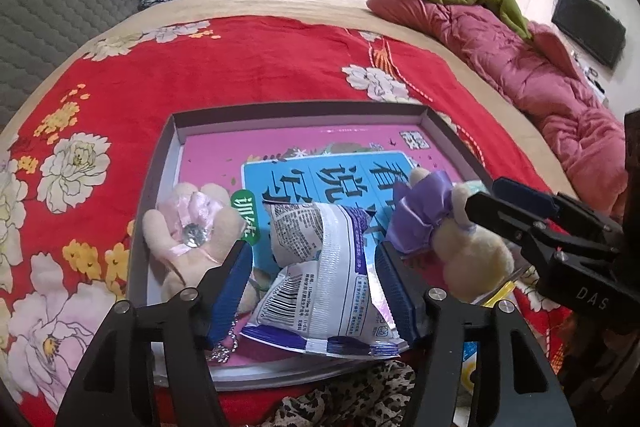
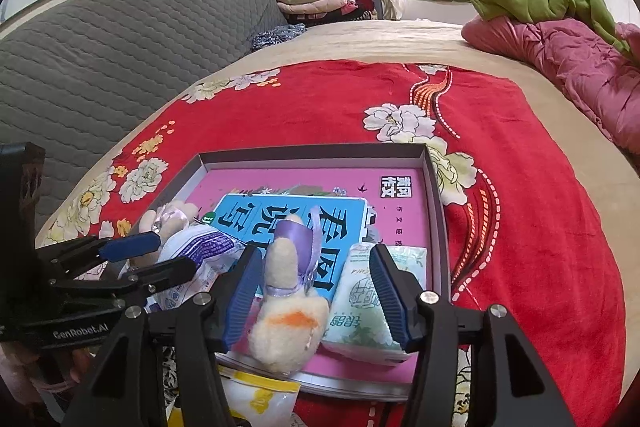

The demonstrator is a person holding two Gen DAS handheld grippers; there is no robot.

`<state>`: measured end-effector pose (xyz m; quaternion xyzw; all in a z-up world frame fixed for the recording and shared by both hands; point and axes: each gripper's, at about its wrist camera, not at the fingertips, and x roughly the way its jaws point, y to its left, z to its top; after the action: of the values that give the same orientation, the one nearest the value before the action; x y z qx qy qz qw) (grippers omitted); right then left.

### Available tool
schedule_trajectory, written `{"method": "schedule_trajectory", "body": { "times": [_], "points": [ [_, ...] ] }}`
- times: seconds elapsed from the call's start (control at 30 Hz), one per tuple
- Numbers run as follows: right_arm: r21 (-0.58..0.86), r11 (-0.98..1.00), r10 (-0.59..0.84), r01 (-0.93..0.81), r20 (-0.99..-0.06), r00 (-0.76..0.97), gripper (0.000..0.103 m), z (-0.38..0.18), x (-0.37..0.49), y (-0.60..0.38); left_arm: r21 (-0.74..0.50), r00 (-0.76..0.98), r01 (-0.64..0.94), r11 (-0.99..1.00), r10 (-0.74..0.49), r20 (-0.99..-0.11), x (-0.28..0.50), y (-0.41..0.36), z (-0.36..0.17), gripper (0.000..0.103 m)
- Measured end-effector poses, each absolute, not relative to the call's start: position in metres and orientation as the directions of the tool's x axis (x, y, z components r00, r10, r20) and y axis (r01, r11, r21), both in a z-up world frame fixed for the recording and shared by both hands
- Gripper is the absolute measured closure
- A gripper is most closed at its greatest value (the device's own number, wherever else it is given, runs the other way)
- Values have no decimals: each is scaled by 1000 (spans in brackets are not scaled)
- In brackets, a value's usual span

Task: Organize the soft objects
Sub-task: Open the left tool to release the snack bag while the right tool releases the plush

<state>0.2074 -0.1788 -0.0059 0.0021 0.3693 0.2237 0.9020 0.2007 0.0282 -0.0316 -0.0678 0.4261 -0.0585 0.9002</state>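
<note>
Nearest in the left wrist view, the left gripper stands with jaws spread either side of a crumpled white-and-purple packet, which lies on the floor of the shallow grey tray; the pads flank it without pressing, so it looks released rather than held. Beside it, the right gripper has its jaws spread too, a cream plush toy with a purple ribbon lying between them and a pale green tissue pack just beside its right pad, neither pinched. A pink plush with a clear gem rests at the tray's left side, and everything sits on a pink and blue book lining the tray. To do this step well, I would lift each gripper straight up and clear before moving sideways, so that no pad drags a light item out over the low rim. Beyond the tray spreads the red floral blanket on the bed, with a pink quilt farther off.
</note>
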Motion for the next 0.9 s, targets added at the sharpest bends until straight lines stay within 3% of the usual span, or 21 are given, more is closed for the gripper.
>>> {"method": "schedule_trajectory", "body": {
  "times": [0.4,0.47,0.9],
  "points": [
    [167,901,407,-401,-647,645,43,-1,206,-182,-199,671,22,980,-162,-723,192,40,-12,36],
    [167,901,407,-400,-642,650,41,1,205,-183,-202,677,15,979,-159,-719,191,43,-9,27],
    [143,905,401,-400,-600,692,39,14,197,-188,-211,718,-60,976,-105,-688,179,73,9,27]
  ]
}}
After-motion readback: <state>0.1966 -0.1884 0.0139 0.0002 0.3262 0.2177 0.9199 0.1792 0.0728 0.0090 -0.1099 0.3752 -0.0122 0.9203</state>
